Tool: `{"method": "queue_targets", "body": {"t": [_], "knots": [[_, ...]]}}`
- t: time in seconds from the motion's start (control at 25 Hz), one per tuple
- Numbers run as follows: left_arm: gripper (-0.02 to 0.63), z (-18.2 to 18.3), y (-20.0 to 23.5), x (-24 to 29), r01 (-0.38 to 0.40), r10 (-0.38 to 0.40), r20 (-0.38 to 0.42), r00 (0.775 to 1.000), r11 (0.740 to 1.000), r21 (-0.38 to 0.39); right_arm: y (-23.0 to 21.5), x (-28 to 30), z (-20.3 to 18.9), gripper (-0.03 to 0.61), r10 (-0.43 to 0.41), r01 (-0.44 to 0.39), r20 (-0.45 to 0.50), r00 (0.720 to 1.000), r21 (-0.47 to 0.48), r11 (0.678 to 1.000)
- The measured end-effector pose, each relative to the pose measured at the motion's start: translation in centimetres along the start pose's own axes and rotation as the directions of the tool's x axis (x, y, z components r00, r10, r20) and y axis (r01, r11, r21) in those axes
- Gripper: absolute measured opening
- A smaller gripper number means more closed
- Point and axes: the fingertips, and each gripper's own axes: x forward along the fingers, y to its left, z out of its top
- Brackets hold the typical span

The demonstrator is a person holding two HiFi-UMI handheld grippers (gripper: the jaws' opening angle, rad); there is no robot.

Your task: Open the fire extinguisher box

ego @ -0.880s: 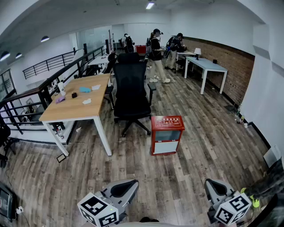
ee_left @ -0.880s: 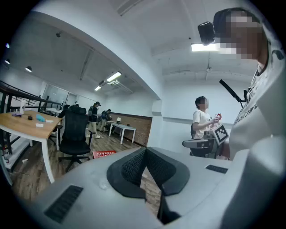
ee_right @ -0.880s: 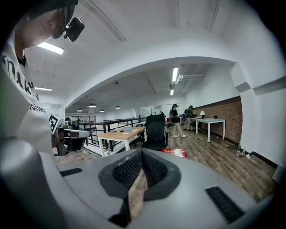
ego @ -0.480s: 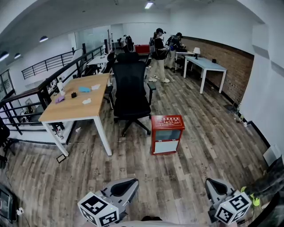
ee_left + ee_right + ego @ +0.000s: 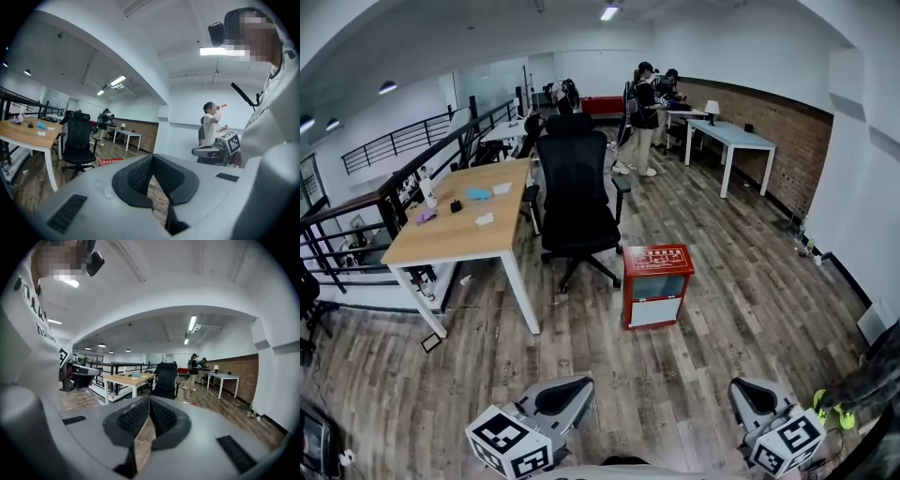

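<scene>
The fire extinguisher box (image 5: 656, 286) stands upright on the plank floor (image 5: 722, 347), well ahead of the person and just right of the chair's base. Its red lid is down and its front looks shut, so the opening is not yet begun. At this range I cannot tell where its latch or handle sits. Nearest the camera, the left gripper (image 5: 565, 394) and the right gripper (image 5: 754, 397) hang low at the bottom of the head view, pointed roughly forward. Each has its ribbed pads pressed together on nothing, which I take for a carrying pose during the walk-up, not a reach. Neither gripper is near the box, and the bare floor between them leaves a plain path to it. Beyond the box a black chair (image 5: 577, 202) faces away, tucked beside a wooden desk (image 5: 459, 230) that bears a few small things. A black railing (image 5: 356, 202) runs behind the desk on the left. Farther off, a white table (image 5: 736, 141) stands against a brick wall (image 5: 787, 131) on the right, and people (image 5: 642, 112) stand near it under ceiling lights at the far end of the open office.
</scene>
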Motion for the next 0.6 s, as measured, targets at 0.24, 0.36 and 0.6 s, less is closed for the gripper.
{"method": "queue_targets", "body": {"t": [0.24, 0.36, 0.6], "knots": [[0.006, -1.7, 0.6, -0.2, 0.045, -0.045, -0.012, 0.999, 0.999, 0.011, 1.0, 0.3, -2.2, 0.011, -0.065, 0.064, -0.012, 0.998, -0.008, 0.998], [0.006, -1.8, 2.1, -0.2, 0.028, -0.029, 0.022, 0.999, 0.999, 0.023, 0.0, -0.7, -3.6, 0.011, -0.120, 0.122, -0.044, 0.992, 0.041, 0.992], [0.006, 0.3, 4.4, 0.2, 0.028, -0.032, 0.084, 0.996, 0.998, 0.055, -4.6, -1.1, -4.4, 0.011, -0.217, 0.213, -0.018, 0.976, 0.294, 0.932]]}}
